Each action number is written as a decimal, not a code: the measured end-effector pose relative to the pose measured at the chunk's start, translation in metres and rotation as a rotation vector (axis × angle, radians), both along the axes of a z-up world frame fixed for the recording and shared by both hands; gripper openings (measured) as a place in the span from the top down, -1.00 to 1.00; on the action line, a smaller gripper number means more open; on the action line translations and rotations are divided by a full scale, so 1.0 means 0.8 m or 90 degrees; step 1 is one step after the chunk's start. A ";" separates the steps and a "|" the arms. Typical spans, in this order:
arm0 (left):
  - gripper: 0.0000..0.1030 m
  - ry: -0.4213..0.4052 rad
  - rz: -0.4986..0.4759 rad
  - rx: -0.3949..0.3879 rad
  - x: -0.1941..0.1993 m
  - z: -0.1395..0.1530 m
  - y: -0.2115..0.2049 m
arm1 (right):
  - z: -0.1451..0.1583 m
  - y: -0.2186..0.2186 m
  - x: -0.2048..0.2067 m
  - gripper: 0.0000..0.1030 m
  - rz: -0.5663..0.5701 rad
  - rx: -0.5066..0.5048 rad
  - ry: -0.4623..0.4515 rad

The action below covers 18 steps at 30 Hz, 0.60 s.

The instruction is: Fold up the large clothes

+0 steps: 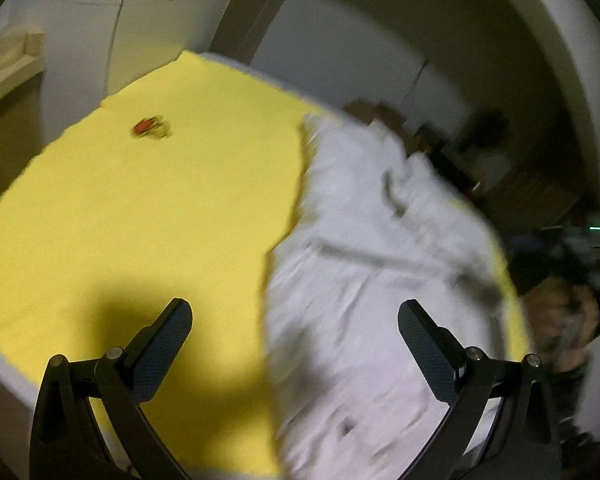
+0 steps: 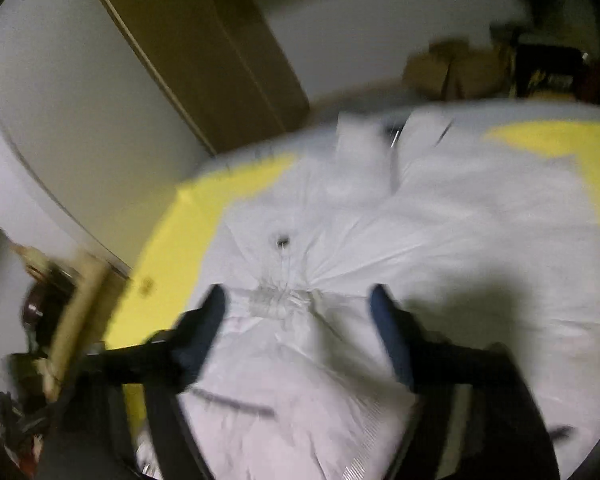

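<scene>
On the yellow sheet (image 1: 140, 220), a white garment (image 1: 372, 260) is lying spread over the right side, its far end reaching the sheet's far edge. Near the sheet's far left, a small red object (image 1: 150, 126) is sitting well apart from the cloth; blur hides what it is. The left gripper (image 1: 294, 334) is hovering with jaws wide apart, gripping nothing. The right gripper (image 2: 298, 312) is hanging over the garment's bunched middle (image 2: 284, 296), jaws standing wide, pads clear of the cloth.
</scene>
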<state>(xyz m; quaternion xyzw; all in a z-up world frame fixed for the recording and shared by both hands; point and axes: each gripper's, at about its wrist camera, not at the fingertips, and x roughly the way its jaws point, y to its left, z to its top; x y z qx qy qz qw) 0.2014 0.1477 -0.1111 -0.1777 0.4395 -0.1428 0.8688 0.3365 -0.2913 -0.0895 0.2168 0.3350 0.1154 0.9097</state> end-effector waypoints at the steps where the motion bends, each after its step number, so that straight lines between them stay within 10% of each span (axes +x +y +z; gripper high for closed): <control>1: -0.99 0.009 -0.008 0.012 -0.009 -0.006 -0.001 | 0.016 -0.033 -0.044 -0.60 -0.016 -0.001 -0.028; 8: -0.99 0.103 -0.082 -0.088 -0.048 -0.061 -0.015 | -0.021 -0.167 -0.232 -1.00 -0.164 -0.073 0.014; 18: -0.99 0.146 -0.133 -0.229 -0.047 -0.084 -0.060 | -0.142 -0.208 -0.310 -1.00 -0.154 0.091 0.168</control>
